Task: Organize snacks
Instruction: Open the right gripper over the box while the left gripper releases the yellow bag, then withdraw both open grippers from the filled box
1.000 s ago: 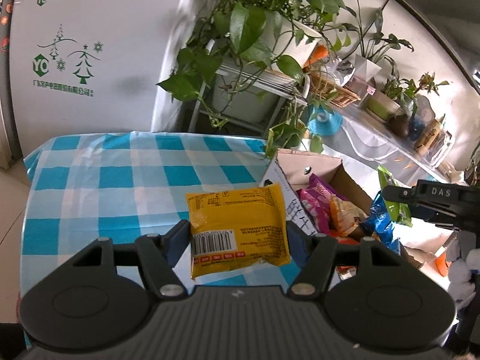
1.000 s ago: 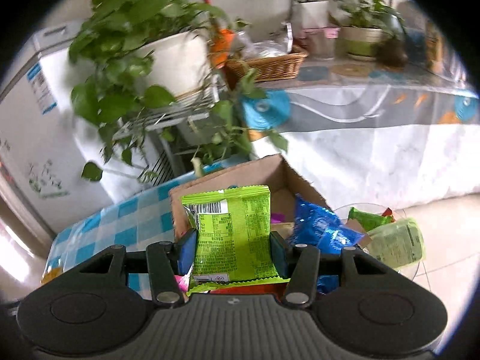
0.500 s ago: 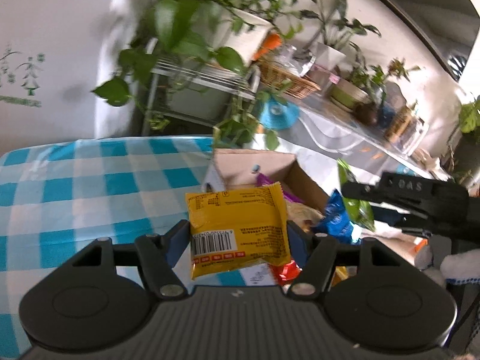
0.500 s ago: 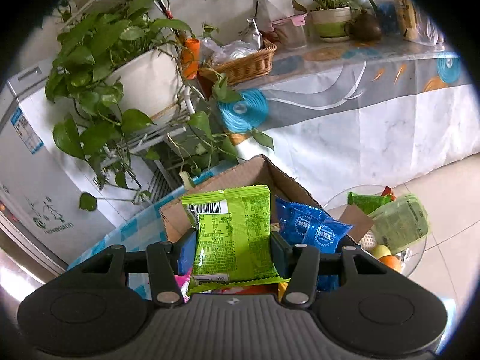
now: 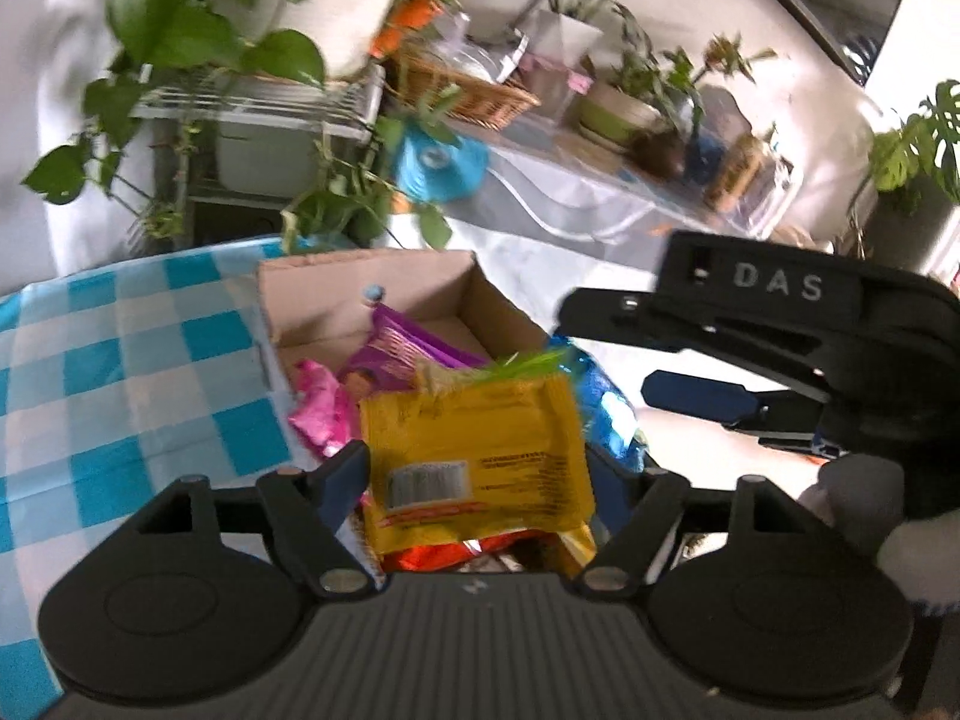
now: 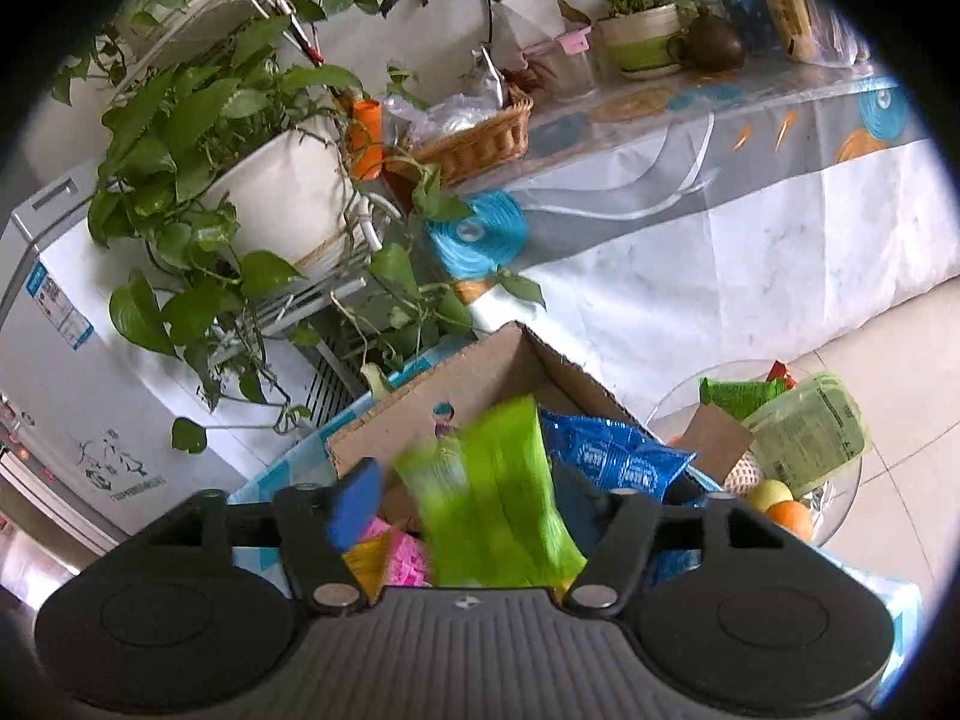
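Blue-and-white checked tablecloth [image 5: 120, 372] fills the left of the frame, with an open cardboard box [image 5: 360, 294] at center holding purple, pink and blue snack packets. Over it, the left gripper [image 5: 480, 474] has its fingers spread, a yellow packet [image 5: 480, 462] between them. The right gripper [image 6: 480, 495] is spread too, a blurred green packet [image 6: 492, 492] loose between its fingers.

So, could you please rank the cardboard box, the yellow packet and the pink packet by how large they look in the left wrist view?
1. cardboard box, the largest.
2. yellow packet, though being nearest the camera enlarges it.
3. pink packet, the smallest and partly hidden behind the yellow packet.
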Motion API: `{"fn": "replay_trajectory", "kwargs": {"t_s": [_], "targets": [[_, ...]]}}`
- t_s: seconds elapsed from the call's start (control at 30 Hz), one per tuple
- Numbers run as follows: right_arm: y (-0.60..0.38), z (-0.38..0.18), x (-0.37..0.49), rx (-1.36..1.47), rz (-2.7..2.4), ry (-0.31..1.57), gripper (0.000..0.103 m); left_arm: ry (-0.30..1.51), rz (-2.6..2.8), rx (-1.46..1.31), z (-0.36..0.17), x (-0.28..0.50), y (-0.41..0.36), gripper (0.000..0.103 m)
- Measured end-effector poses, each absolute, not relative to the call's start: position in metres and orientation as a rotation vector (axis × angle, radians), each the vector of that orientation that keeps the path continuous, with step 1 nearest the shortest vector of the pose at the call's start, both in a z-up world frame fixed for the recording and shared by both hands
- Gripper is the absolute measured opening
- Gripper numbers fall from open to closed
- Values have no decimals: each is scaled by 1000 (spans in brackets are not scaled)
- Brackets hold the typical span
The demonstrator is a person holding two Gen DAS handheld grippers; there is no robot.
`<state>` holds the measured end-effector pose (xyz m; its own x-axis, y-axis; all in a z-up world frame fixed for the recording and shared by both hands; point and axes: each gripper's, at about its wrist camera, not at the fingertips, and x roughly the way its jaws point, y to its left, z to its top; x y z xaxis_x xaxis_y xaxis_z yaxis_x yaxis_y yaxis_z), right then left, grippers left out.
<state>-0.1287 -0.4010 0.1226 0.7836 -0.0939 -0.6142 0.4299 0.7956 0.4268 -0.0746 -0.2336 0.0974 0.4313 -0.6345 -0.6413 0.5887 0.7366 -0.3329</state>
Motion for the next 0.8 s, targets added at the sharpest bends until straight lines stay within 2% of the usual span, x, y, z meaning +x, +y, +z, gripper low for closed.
{"fn": "replay_trajectory", "kwargs": {"t_s": [0.03, 0.1, 0.5, 0.8], "targets": [[-400, 122, -129, 581, -305, 618, 79, 827, -752, -51, 98, -76, -235, 86], [-399, 123, -129, 568, -313, 631, 91, 824, -722, -17, 99, -80, -238, 94], [-399, 118, -129, 483, -415, 712, 99, 931, -527, 87, 104, -81, -226, 99], [-395, 112, -131, 370, -475, 787, 103, 921, -393, 118, 113, -78, -217, 100]]}}
